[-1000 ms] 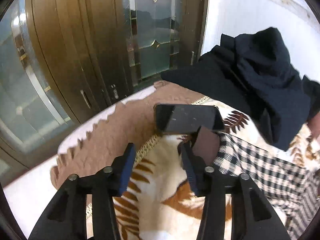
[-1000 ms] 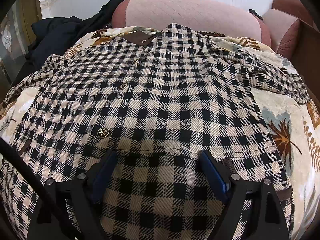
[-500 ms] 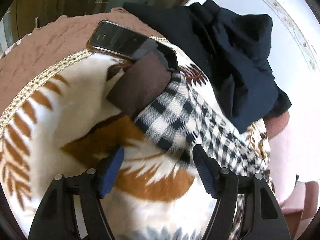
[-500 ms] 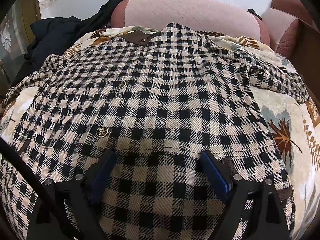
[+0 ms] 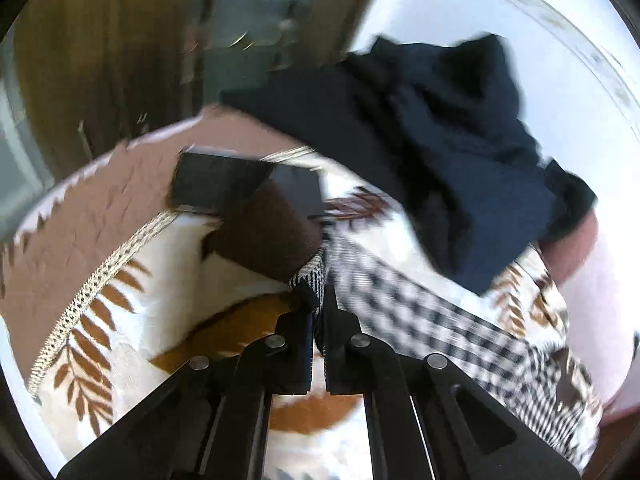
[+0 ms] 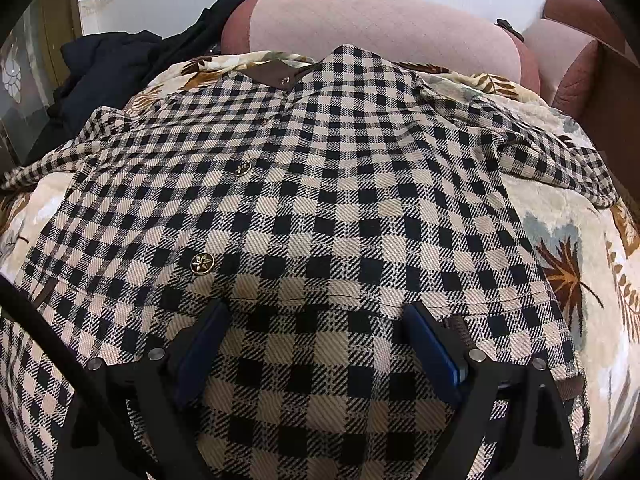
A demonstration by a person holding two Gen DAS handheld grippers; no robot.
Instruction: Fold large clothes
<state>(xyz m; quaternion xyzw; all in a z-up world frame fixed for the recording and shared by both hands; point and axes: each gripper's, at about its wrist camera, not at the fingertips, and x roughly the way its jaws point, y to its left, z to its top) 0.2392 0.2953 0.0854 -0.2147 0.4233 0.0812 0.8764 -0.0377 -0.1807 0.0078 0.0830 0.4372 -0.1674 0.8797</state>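
A beige-and-black checked coat (image 6: 320, 208) with gold buttons lies spread over a leaf-patterned blanket (image 6: 568, 264). Its left sleeve (image 5: 420, 312) runs across the left wrist view and ends in a brown cuff (image 5: 264, 236). My left gripper (image 5: 318, 300) is shut on the checked sleeve just behind that cuff, the cloth pinched between the jaws. My right gripper (image 6: 316, 344) stands open over the coat's lower front, its blue pads (image 6: 430, 344) resting on the fabric with nothing pinched.
A dark phone (image 5: 224, 188) lies on the blanket under the cuff. A dark navy garment (image 5: 440, 152) is heaped at the back by the white wall. A pink bolster (image 6: 360, 28) lies behind the coat. A wooden glass-panelled door (image 5: 120, 60) stands on the left.
My left gripper moved onto the sleeve and closed on it behind the brown cuff; half a second ago it stood open above the blanket. The right gripper and the coat body have not moved.
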